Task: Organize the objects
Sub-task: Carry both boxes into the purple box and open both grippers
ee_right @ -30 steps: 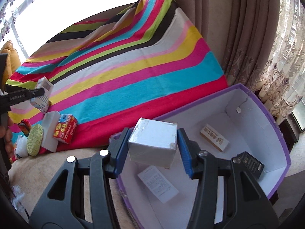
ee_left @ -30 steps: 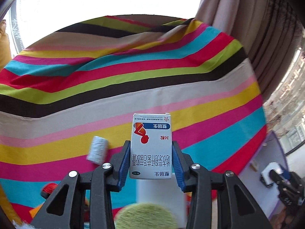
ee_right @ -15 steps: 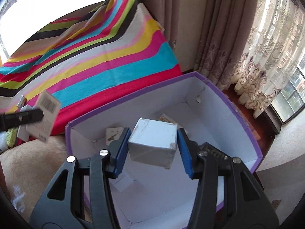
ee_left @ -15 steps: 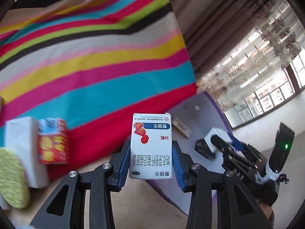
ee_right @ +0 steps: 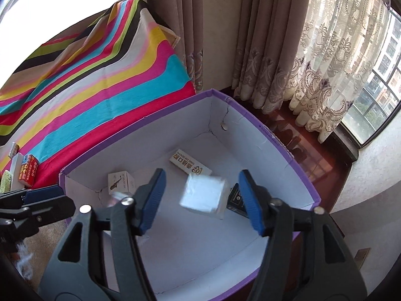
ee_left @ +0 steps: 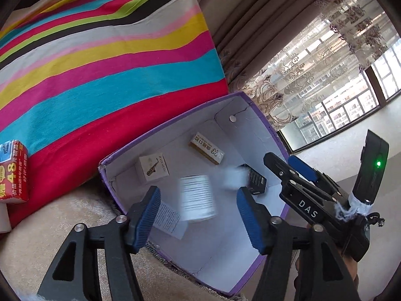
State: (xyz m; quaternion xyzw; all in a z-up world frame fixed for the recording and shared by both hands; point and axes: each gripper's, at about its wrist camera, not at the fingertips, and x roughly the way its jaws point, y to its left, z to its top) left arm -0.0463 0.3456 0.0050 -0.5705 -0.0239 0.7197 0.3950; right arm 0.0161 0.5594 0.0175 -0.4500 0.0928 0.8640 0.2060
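Note:
A purple box [ee_left: 163,130] with white inside walls stands open below both grippers. My left gripper [ee_left: 198,195] hangs over it, jaws opening; the white medicine carton [ee_left: 198,198] is a blur between the pads, free of them and dropping. In the right wrist view my right gripper [ee_right: 202,178] is opening too, and the white cube box [ee_right: 204,195] falls loose between its fingers toward the box floor [ee_right: 200,238]. The cube [ee_left: 235,178] also shows blurred in the left wrist view, beside the right gripper [ee_left: 295,173]. At that view's left edge sits the left gripper [ee_right: 37,195].
Inside the box lie a long tan carton [ee_left: 206,148], a saxophone-print box [ee_left: 153,168], a black item [ee_left: 255,183] and a paper leaflet [ee_left: 168,215]. A red pack [ee_left: 13,173] rests on the striped blanket [ee_left: 100,62]. Curtains [ee_right: 263,37] and a window stand behind.
Both grippers moved over the purple box and spread their jaws. The medicine carton and the white cube, gripped before, have left the pads and are dropping in.

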